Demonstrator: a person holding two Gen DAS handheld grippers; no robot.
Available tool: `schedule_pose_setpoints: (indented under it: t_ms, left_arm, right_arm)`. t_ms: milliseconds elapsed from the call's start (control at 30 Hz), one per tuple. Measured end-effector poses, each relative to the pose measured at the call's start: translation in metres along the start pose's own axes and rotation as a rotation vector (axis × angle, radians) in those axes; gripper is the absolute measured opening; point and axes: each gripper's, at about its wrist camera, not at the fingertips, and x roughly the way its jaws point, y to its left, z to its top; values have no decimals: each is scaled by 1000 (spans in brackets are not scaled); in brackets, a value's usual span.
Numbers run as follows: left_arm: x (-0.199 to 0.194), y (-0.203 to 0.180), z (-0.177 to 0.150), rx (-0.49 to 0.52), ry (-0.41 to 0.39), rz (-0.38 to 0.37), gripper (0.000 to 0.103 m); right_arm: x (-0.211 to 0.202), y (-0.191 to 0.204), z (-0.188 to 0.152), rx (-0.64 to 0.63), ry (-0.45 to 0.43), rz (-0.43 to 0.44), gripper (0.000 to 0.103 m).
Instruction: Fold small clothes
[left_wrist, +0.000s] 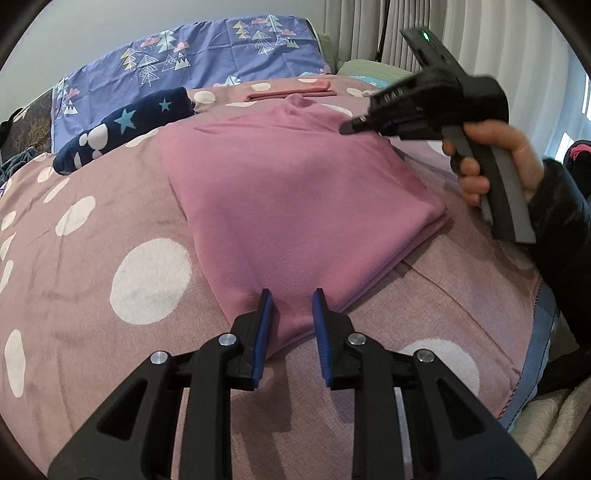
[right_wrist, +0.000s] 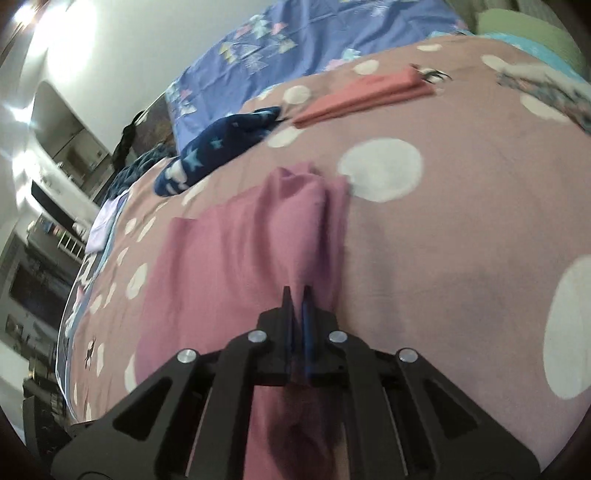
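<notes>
Both claws pinch my soft pink fleece top: left claw near hem, right claw far edge. I should lift evenly over the dotted bed cover.

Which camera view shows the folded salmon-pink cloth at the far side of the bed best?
The right wrist view: the salmon-pink cloth appears larger there, its long folded shape visible, though a little blurred. In the left wrist view it is only a thin strip behind the pink garment.

free: bedspread right of pink garment | blocked: navy bundle left
</notes>
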Motion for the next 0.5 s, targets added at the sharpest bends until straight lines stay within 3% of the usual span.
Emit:
schedule_pose_setpoints:
  t_ms: [133, 300, 367, 433, 500]
  left_arm:
    - [1, 3, 0, -11, 1, -18, 24]
    - [-2, 5, 1, -14, -2, -22, 25]
    - [-4, 6, 3, -24, 3, -33, 25]
    - [-5, 10, 6, -36, 8, -53, 27]
    - [-3, 10, 5, -36, 9, -53, 28]
  right_arm:
    - [0, -16, 0, 33, 11, 40, 4]
    - [-22, 6, 19, -53, -77, 10, 16]
    - [-18, 17, 33, -77, -61, 9, 48]
    - [-8, 23, 46, -111, -42, -6, 57]
    - [13, 24, 63, -122, -24, -25, 57]
